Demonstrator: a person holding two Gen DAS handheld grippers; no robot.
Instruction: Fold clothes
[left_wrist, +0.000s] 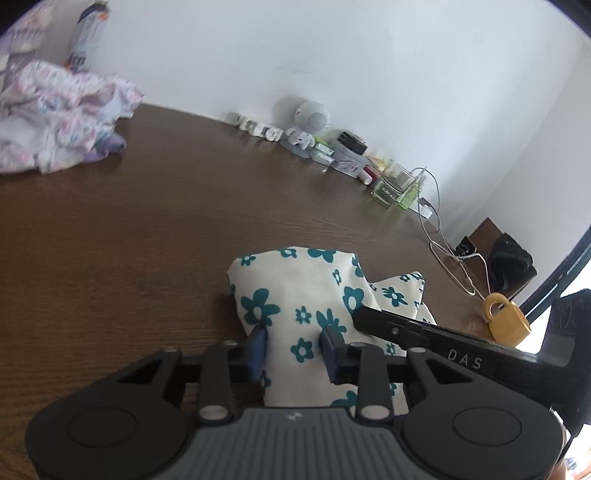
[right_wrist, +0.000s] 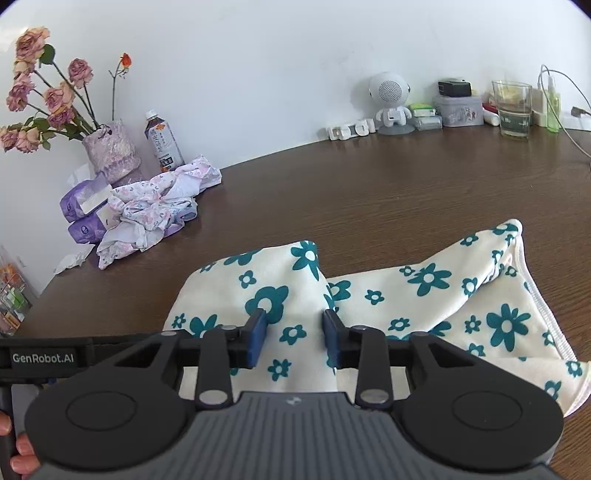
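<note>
A cream cloth with teal flowers (right_wrist: 424, 295) lies bunched on the brown wooden table (right_wrist: 369, 184). One fold of it rises as a ridge into my right gripper (right_wrist: 293, 332), whose blue pads (right_wrist: 256, 334) press it from both sides. In the left wrist view the same cloth (left_wrist: 303, 284) stands up between the pads of my left gripper (left_wrist: 293, 341), which is shut on it too. The two grippers sit close together: the right one's black body (left_wrist: 424, 332) crosses just right of the left fingers.
A crumpled pile of pink floral garments (right_wrist: 147, 214) lies at the far left by purple tissue packs (right_wrist: 81, 206), a vase of dried roses (right_wrist: 110, 151) and a bottle (right_wrist: 162, 140). Along the wall stand a white speaker figure (right_wrist: 391, 99), a glass (right_wrist: 513, 110) and cables. A yellow padlock (left_wrist: 506, 317) rests at the right.
</note>
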